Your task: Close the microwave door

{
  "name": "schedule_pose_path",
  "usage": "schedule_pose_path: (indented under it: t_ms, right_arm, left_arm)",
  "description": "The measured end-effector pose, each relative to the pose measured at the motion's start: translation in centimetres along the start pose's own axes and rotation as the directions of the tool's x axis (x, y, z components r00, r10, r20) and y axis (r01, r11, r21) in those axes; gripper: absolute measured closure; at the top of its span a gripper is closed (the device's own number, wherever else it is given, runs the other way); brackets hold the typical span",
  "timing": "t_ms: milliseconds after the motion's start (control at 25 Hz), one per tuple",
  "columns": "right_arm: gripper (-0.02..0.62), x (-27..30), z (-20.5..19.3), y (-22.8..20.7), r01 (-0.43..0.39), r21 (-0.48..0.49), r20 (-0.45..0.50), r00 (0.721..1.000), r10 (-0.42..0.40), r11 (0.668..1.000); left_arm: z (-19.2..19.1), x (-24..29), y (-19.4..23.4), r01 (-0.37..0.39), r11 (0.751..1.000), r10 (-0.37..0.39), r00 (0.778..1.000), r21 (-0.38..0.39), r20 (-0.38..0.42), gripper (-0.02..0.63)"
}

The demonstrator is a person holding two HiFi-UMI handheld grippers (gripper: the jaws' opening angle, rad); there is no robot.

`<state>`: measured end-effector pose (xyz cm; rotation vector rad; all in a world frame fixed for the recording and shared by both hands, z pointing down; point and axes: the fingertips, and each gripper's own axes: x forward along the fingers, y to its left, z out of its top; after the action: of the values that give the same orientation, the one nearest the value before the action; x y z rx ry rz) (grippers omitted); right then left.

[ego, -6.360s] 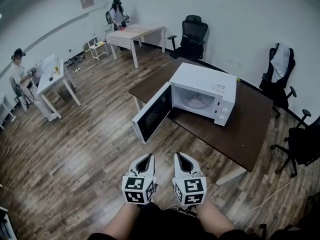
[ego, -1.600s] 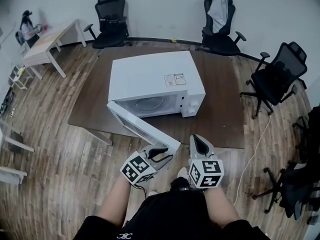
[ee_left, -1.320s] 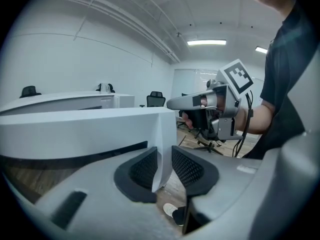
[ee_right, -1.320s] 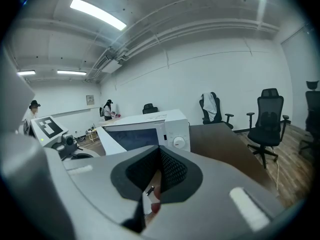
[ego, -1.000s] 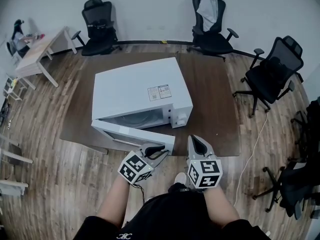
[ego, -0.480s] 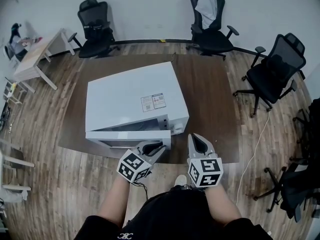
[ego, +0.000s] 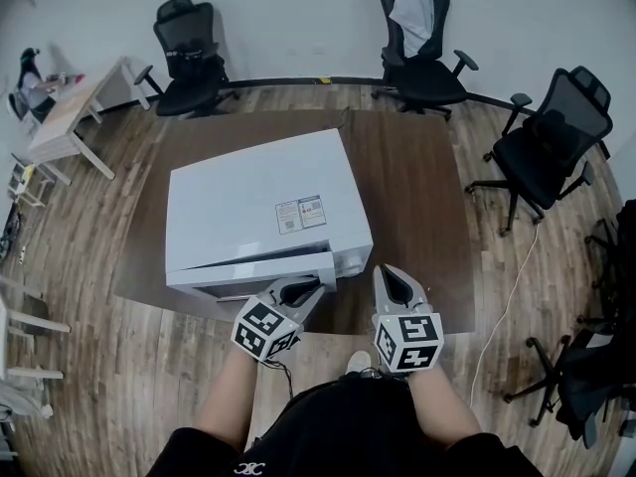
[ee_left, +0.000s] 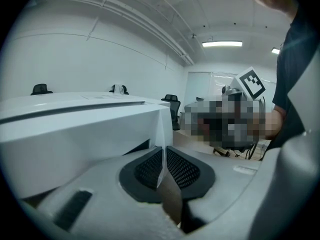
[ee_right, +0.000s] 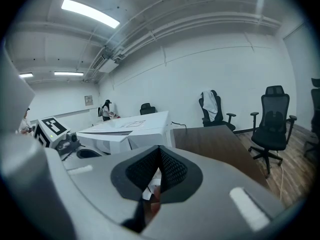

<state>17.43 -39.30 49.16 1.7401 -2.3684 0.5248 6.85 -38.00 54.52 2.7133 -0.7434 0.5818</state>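
Observation:
A white microwave stands on a dark brown table. Its door is almost against the body, with a thin dark gap left along the front. My left gripper touches the door's free right-hand corner. Its jaws are closing, down to a thin slit with nothing gripped between them. In the left gripper view the door's white corner stands just beyond the left gripper. My right gripper hovers shut and empty over the table's front edge, right of the microwave.
Three black office chairs stand behind and to the right of the table. A white cable trails over the wooden floor at the right. A light desk with a person at it stands far left.
The door has swung from wide open to nearly closed, with the left gripper following its free edge leftward. The left jaws have narrowed. The right gripper has stayed beside it.

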Motion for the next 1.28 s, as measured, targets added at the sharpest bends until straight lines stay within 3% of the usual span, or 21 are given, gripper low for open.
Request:
schedule_pose_path:
  t_ms: [280,560,840,1040,1160,1280]
  right_arm:
    - [0.588,1.0,0.2,-0.7,-0.003,0.004,-0.002,1.0,0.003,1.0]
    - [0.588,1.2,0.5,-1.1,-0.01,0.007,0.003,1.0,0.01,1.0]
    - [0.588,0.6,0.4,-1.8,-0.004,0.009,0.004,1.0,0.003,1.0]
    - [0.588,0.0,0.5,-1.3,-0.013,0.003,0.018,1.0,0.013,1.0]
    - [0.588,-0.4,0.4,-0.4,-0.025,-0.001,0.024,0.999,0.026,1.0]
    - [0.588,-0.8,0.2,0.7,-0.038,-0.004,0.024,0.999,0.038,0.999]
  left_arm:
    - [0.1,0.4,0.5,-0.014,1.0,0.014,1.0,-0.01,0.017,0.566]
    - [0.8,1.3,2.3,-0.119,0.993,0.119,0.993,-0.011,0.008,0.557]
    - [0.7,1.4,2.4,-0.139,0.99,0.14,0.99,-0.025,0.012,0.554]
    - [0.5,1.3,2.4,-0.196,0.981,0.196,0.981,-0.008,-0.008,0.555]
    - [0.9,0.4,1.9,-0.23,0.973,0.23,0.973,-0.018,0.033,0.598]
    - [1.8,-1.0,1.2,-0.237,0.971,0.239,0.967,-0.04,0.086,0.597]
